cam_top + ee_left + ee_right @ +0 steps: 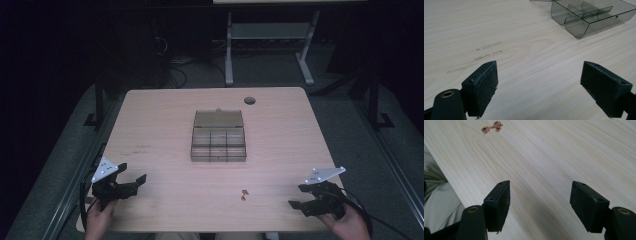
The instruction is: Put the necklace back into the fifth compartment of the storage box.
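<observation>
Jaws of both my left gripper point(131, 178) and right gripper point(296, 196) stand wide apart, empty. The chain point(243, 194) lies on the tabletop point(160, 120), well short of the open box point(218, 142); I judge nothing done yet.

Each hand carries a matte black two-jaw gripper: the left gripper point(134, 179) and the right gripper point(296, 196). Each is topped by a grey three-cornered plate with small dark fastener holes, and a black cable trails from each body. The jaws are flat rectangular black blocks with textured inner faces and small screw recesses. A brass-coloured bushing sits at each jaw base. Light grey-green trousers are visible in the right gripper view.
</observation>
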Demonstrator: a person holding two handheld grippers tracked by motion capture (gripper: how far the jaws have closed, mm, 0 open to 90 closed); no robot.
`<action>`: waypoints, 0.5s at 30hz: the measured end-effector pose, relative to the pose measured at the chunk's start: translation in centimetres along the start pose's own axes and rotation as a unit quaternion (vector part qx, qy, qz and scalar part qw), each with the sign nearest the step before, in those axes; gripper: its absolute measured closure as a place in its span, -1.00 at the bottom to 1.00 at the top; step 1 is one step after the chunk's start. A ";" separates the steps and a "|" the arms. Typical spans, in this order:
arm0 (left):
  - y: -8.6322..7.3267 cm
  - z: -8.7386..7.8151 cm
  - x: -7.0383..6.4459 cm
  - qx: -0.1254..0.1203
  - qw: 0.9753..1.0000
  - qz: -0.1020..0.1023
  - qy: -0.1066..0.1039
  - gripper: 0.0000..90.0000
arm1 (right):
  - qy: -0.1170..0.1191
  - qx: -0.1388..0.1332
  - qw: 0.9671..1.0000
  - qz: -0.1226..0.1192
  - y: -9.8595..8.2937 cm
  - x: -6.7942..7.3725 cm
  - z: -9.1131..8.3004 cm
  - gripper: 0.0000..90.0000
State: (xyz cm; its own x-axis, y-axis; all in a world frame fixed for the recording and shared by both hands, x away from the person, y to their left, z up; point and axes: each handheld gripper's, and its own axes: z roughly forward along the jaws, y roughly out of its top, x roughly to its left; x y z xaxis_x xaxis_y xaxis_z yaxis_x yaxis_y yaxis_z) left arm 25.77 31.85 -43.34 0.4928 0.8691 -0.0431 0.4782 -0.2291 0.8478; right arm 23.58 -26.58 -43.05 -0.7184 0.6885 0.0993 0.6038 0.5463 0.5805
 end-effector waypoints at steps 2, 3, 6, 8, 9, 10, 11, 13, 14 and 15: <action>0.0 0.0 0.0 0.000 1.000 0.001 0.000 -0.69 | 0.000 -0.001 1.000 -0.002 0.0 0.0 0.0 -0.28; 0.0 0.0 0.0 0.000 1.000 0.001 0.000 -0.69 | 0.000 -0.001 1.000 -0.003 0.1 0.0 0.0 -0.29; 0.0 0.0 0.0 0.000 1.000 0.000 0.001 -0.69 | -0.002 0.000 1.000 -0.003 0.1 0.0 0.0 -0.29; 0.0 0.0 0.0 -0.002 1.000 0.001 0.001 -0.69 | -0.001 -0.001 1.000 -0.005 0.3 0.0 0.0 -0.29; 0.0 0.0 0.0 -0.002 1.000 0.002 0.001 -0.69 | -0.001 -0.001 1.000 -0.005 0.4 0.1 0.0 -0.29; 0.0 -0.1 0.0 -0.002 1.000 0.003 0.001 -0.69 | -0.001 -0.003 1.000 -0.009 0.5 0.1 0.0 -0.29; 0.0 -0.1 0.0 -0.002 1.000 0.003 0.001 -0.69 | 0.000 -0.002 1.000 -0.005 0.5 0.2 0.0 -0.29; 0.0 0.0 -0.1 -0.003 1.000 0.002 0.001 -0.69 | 0.001 -0.002 1.000 -0.009 0.7 0.4 0.0 -0.29; 0.0 0.0 -0.1 -0.003 1.000 0.003 0.001 -0.69 | 0.002 -0.002 1.000 -0.013 0.9 0.4 0.0 -0.29; 0.0 0.0 -0.1 -0.003 1.000 0.003 0.001 -0.69 | 0.002 -0.002 1.000 -0.013 0.9 0.4 0.0 -0.29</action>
State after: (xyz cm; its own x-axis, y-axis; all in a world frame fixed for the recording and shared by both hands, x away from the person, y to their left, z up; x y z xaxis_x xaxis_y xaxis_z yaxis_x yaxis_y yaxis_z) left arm 25.69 31.75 -43.27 0.4941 0.8687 -0.0368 0.4715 -0.2321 0.8508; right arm 23.81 -25.80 -42.54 -0.7353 0.6720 0.0873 0.5836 0.5626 0.5856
